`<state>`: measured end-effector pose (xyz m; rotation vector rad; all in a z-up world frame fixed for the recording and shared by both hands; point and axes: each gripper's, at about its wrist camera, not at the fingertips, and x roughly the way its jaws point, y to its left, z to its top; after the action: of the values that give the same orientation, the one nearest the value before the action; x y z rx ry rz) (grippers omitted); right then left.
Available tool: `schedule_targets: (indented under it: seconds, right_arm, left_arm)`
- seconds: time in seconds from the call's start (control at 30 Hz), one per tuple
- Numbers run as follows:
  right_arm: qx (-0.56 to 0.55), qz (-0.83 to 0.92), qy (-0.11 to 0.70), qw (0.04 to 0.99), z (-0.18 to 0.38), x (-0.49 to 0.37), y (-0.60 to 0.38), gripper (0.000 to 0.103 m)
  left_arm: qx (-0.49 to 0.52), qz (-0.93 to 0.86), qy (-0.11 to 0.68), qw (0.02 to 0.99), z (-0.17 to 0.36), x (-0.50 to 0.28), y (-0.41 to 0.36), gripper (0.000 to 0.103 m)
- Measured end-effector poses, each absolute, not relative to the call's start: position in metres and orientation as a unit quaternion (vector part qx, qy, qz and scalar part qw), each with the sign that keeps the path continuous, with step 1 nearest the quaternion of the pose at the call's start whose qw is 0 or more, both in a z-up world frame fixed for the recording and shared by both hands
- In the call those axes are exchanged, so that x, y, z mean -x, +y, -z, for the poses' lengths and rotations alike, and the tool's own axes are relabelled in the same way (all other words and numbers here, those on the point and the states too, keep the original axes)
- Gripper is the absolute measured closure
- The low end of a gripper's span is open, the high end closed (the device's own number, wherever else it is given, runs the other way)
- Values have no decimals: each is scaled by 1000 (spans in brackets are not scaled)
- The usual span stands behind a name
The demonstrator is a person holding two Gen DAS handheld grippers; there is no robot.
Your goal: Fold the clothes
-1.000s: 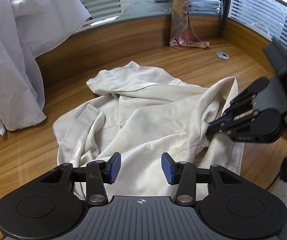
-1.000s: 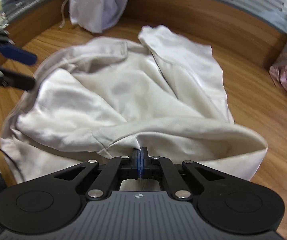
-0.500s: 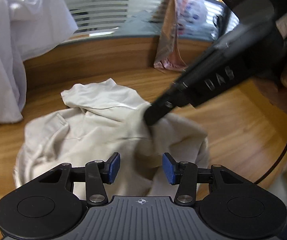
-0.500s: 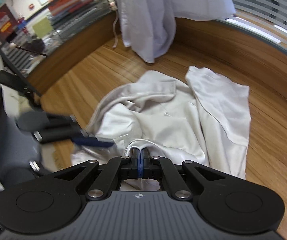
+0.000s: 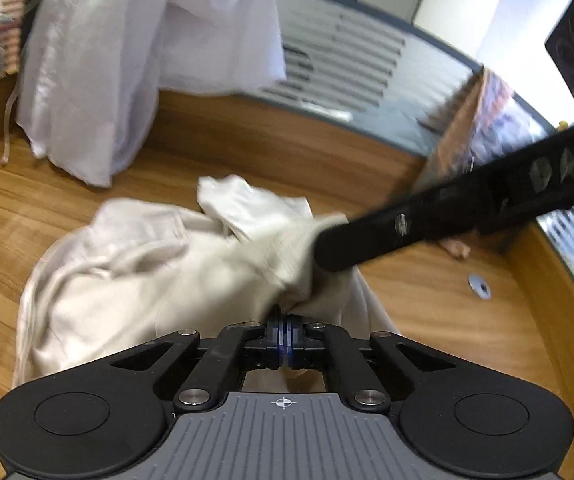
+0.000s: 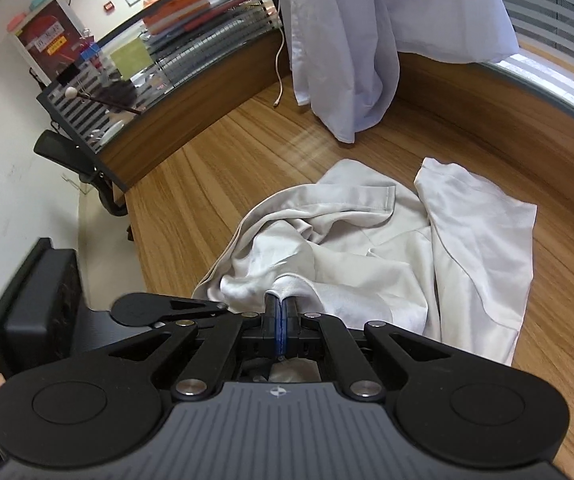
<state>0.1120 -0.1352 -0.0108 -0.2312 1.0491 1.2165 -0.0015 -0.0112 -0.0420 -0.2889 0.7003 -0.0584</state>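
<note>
Left gripper (image 5: 283, 322): blue pads pressed together, a bunched fold of the cream garment (image 5: 159, 272) pinched between them at the near edge of the wooden tabletop (image 5: 427, 312). Frame motion-blurred.

Right gripper (image 6: 280, 312): pads pressed together, pinching a raised ridge of the same garment; cloth peaks up into the pads and drapes away on both sides. In the left wrist view its black finger reaches in from the right, tip touching the cloth just beyond the left gripper's pinch. The two pinch points sit close together.

Garment: crumpled heap on the tabletop, near side lifted, far part lying flat on the wood. A hemmed edge shows mid-heap; one broad flap spreads toward the curved back wall of the desk (image 6: 507, 116).

Small round metal disc (image 5: 479, 285) on the bare wood to the right, apart from the cloth.

Further back: a white garment (image 6: 363, 40) hangs over the raised desk partition, its lower end touching the tabletop at the far edge. A thin white cable (image 6: 280, 76) dangles beside it. A patterned pinkish cloth (image 5: 471, 136) hangs at the far right corner.
</note>
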Motion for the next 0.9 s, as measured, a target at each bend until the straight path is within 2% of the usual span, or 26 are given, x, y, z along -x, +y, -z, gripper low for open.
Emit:
schedule_targets:
  seconds: [0.17, 0.5, 0.63, 0.9]
  right_arm:
    - [124, -521, 443, 719, 8, -111, -134, 97]
    - [128, -452, 436, 768, 38, -92, -144, 92]
    - [108, -413, 453, 783, 59, -75, -155, 86]
    - [64, -336, 483, 806, 107, -49, -181, 86]
  left_arm:
    - [156, 21, 342, 926, 23, 3, 18, 100]
    - [197, 18, 404, 893, 7, -28, 118, 100]
    - [191, 1, 423, 886, 14, -45, 156, 100]
    - [151, -49, 468, 869, 54, -69, 212, 99]
